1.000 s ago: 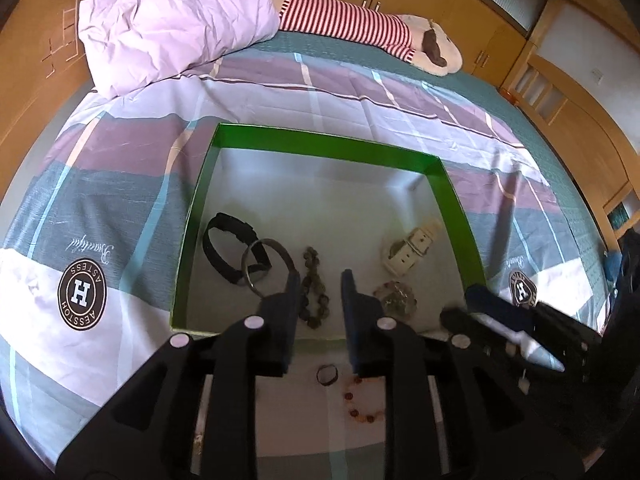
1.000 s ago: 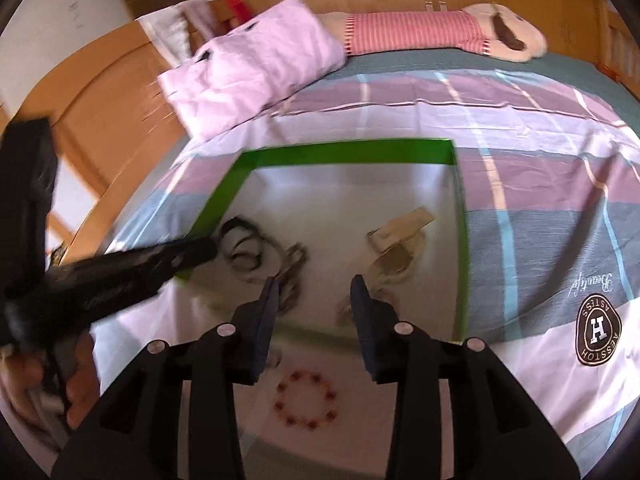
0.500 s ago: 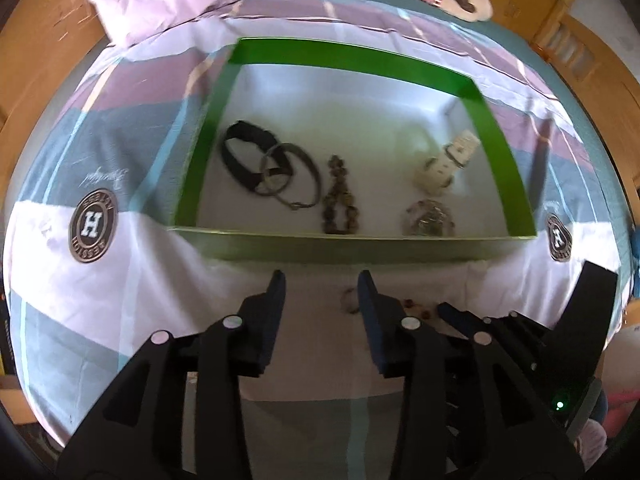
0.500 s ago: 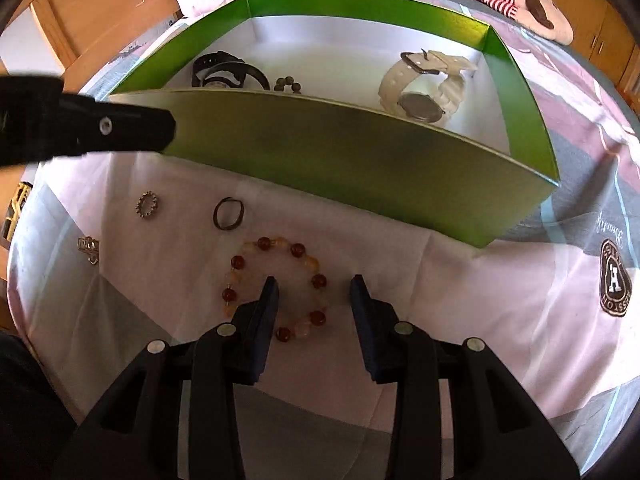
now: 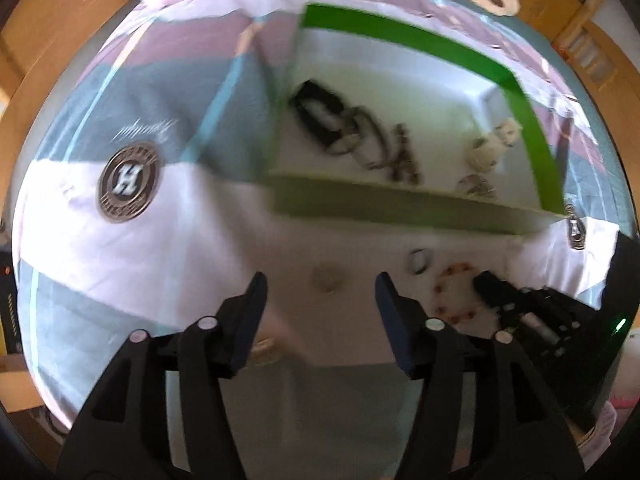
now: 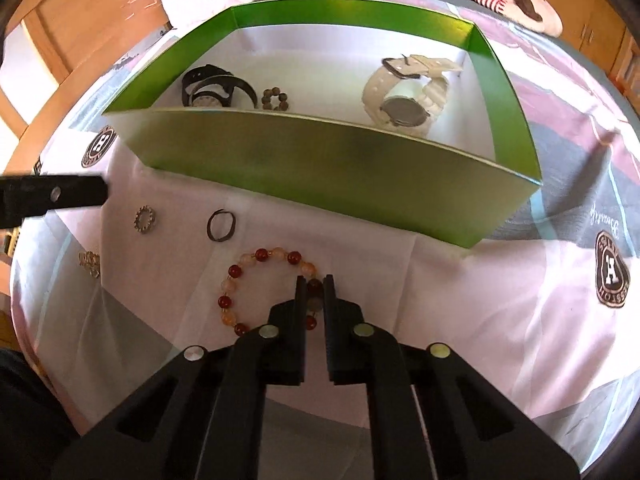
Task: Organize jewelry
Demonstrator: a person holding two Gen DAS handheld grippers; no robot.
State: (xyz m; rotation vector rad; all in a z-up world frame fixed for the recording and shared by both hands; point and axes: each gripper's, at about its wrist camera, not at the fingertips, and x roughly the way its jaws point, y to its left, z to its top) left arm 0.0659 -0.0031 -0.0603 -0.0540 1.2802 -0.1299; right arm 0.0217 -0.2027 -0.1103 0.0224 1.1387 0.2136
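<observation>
Beaded bracelet (image 6: 269,290) lies on the bedspread before the green box (image 6: 328,164), right gripper (image 6: 314,282) just closed on its near beads. Left gripper (image 5: 320,284), opening, brackets a small ring (image 5: 329,278), untouched. Thin purchase risks slipping; the near wall demands lift.

Both grippers are matte black plastic: the left gripper (image 5: 318,292) has dark blue pads, the right gripper (image 6: 311,294) has ribbed black pads, and round silver screws sit on each finger
</observation>
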